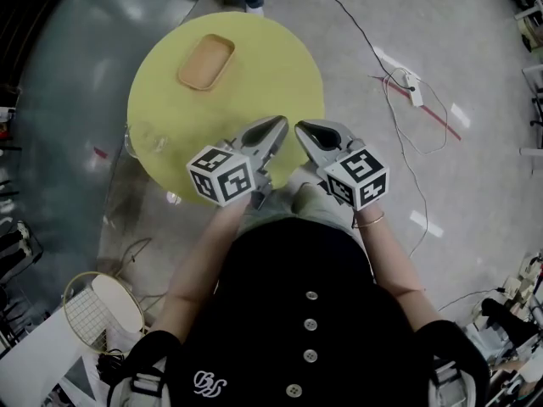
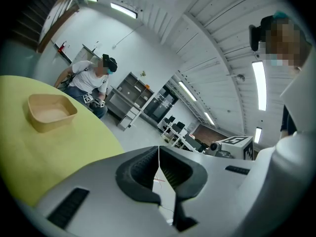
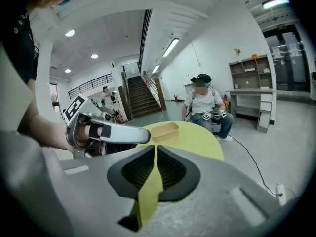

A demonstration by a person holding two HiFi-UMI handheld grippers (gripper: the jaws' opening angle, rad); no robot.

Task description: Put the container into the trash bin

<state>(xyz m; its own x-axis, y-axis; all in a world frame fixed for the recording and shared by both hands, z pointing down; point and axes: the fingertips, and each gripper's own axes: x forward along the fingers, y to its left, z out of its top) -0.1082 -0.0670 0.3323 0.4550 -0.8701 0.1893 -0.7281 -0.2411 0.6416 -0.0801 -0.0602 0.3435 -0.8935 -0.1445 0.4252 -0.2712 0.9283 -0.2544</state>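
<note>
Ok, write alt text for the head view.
Seen from above, a person holds the left gripper and right gripper side by side, both shut and empty, over the near edge of a round yellow table. A tan container sits on the table's far side.

Bright ceiling strips (image 2: 258, 85); fisheye bending, dark corners (gripper views worst); little blur.

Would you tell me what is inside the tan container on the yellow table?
The container looks empty, its bare floor showing from above; the table surface under it is covered.
</note>
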